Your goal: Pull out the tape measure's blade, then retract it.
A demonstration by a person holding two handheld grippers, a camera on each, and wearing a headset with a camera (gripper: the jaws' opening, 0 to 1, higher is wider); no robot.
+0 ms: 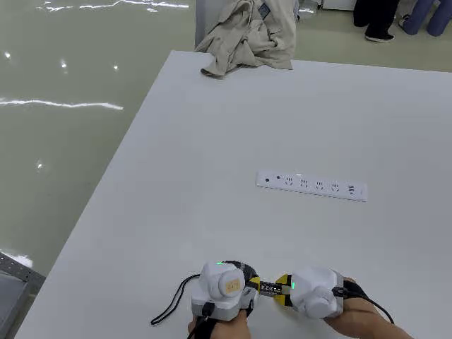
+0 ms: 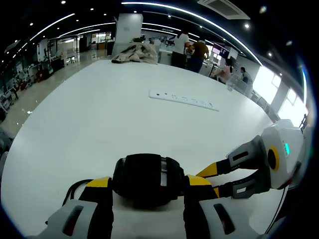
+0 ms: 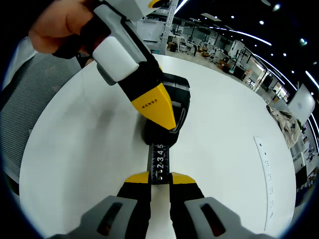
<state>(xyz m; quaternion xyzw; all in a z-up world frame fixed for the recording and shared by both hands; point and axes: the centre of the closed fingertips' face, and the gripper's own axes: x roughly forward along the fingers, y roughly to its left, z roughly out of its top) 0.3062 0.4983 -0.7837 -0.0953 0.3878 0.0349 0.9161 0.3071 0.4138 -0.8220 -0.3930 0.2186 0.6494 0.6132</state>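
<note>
At the bottom centre of the left gripper view, your left gripper (image 2: 149,183) is clamped on the black tape measure case (image 2: 144,172). Your right gripper (image 3: 160,178) pinches the blade (image 3: 160,162), which shows just its first few numbers. You look early in the pull. Next, draw the right gripper straight away while holding the case firm.

The white tabletop (image 1: 212,141) lies bare and open ahead of the left gripper (image 1: 248,286) and right gripper (image 1: 282,290), and out to both sides. A long white plastic power strip (image 1: 311,186) lies flat ahead to the right, well apart from them. A crumpled beige jacket (image 1: 247,35) heaps at the far edge.
</note>
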